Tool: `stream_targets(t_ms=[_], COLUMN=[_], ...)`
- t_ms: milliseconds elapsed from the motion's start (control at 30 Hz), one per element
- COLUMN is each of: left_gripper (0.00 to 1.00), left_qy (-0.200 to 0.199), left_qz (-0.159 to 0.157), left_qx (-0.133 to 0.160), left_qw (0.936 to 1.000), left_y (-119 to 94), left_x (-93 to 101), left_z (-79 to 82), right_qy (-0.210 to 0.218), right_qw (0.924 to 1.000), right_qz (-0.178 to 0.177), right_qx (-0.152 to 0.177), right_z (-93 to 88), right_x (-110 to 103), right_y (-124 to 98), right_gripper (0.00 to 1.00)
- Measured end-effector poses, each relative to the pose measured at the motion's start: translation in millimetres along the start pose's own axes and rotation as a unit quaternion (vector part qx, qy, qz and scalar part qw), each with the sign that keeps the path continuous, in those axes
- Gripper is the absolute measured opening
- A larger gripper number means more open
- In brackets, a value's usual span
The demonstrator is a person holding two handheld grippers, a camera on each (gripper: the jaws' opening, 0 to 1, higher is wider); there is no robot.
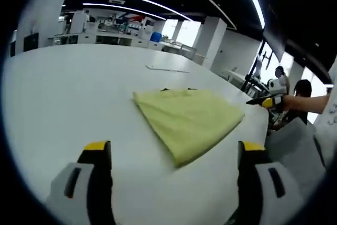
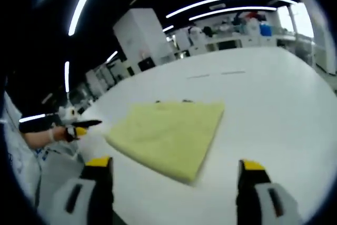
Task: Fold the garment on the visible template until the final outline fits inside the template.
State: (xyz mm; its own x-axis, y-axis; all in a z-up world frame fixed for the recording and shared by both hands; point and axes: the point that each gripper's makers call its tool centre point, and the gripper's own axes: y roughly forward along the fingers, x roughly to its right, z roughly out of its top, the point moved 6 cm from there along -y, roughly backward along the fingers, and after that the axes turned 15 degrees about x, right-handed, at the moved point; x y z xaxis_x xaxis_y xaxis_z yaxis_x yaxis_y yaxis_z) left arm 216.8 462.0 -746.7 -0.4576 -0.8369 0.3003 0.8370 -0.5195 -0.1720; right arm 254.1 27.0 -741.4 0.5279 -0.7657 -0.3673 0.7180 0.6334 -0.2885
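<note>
No text, label, brand, number or sign can be read in either view. The folded yellow garment point(image 1: 188, 119) is plain, the white table point(image 1: 68, 93) carries no writing, and the far shelves and counters are too small and blurred to make out any lettering.

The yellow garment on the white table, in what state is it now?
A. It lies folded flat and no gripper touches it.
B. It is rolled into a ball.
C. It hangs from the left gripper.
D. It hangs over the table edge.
A: the yellow garment lies folded flat on the white table, ahead of both open grippers.
</note>
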Motion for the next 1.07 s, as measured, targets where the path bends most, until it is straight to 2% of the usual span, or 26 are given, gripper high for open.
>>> stream_targets(t_ms=[67,133,200,233,300,500,633,1067], left_gripper=[0.99,0.99,0.99,0.99,0.99,0.99,0.99,0.99], left_qy=[0.020,0.017,0.018,0.028,0.031,0.038,0.031,0.038], left_qz=[0.014,0.014,0.021,0.024,0.024,0.027,0.033,0.029], left_qx=[0.006,0.013,0.019,0.028,0.037,0.041,0.053,0.043], left_qw=[0.9997,0.9997,0.9994,0.9989,0.9986,0.9981,0.9976,0.9979], left_y=[-3.4,-6.2,-8.6,-9.2,-9.4,-11.4,-12.3,-19.3], left_x=[0.4,6.1,12.3,14.1,22.5,30.4,35.4,43.9], left_z=[4.5,7.2,8.8,9.6,11.4,6.3,6.6,13.6], right_qy=[-0.003,-0.011,-0.037,-0.037,-0.024,-0.061,-0.045,-0.043], right_qw=[1.0000,0.9998,0.9984,0.9976,0.9978,0.9965,0.9967,0.9966], right_qz=[-0.001,-0.004,-0.030,-0.034,-0.028,-0.030,-0.028,-0.034], right_qx=[0.008,0.015,0.031,0.047,0.056,0.049,0.062,0.062], right_z=[2.8,5.5,10.9,13.3,12.9,5.3,1.8,3.3], right_x=[-5.2,-7.4,-5.0,-5.3,-8.5,-13.6,-18.5,-16.2], right_y=[-3.7,-7.3,-13.5,-13.9,-15.9,-25.2,-29.9,-44.1], right_gripper=[0.99,0.99,0.99,0.99,1.00,1.00,1.00,1.00])
